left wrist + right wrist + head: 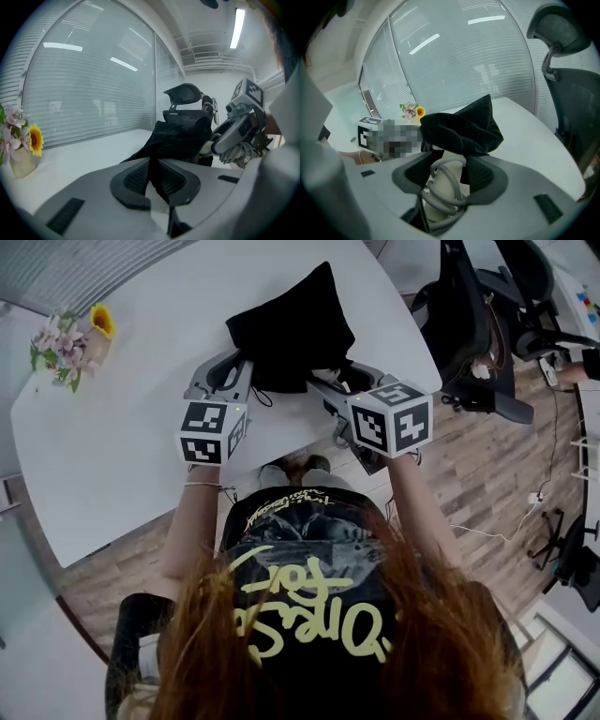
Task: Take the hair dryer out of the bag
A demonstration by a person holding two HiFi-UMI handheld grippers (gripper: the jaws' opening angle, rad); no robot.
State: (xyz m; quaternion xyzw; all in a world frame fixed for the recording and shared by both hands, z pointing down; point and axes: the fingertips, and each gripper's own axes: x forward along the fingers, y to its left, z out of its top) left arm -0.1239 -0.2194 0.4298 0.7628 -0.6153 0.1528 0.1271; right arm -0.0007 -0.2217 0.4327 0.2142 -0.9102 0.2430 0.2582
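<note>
From the head view, the bag (pixel 291 329) is a black cloth heap on the white table (pixel 122 456), at its near edge toward the right end. Both grippers reach into the side of the bag nearest the person. That view does not show what the fingers are doing. It does place the flowers (pixel 70 343) at the table's far left corner and the chairs (pixel 469 324) off its right end.

The left gripper view fills that in. The left gripper (pixel 153 180) has its fingers almost together, pinching a fold of the bag (pixel 180 136), and the cloth rises from between the pads. The right gripper (pixel 236 136) shows at the right of the bag, with loops of grey cord (pixel 239 154) hanging under it.

Only the right gripper view shows the hair dryer (pixel 446 183) plainly. Its cream handle, wound with grey cord, stands between the fingers of the right gripper (pixel 449 174), which are set wide and clamped on its sides. The handle's upper end runs up into the mouth of the bag (pixel 461 126), and the cloth covers the rest of the dryer.
</note>
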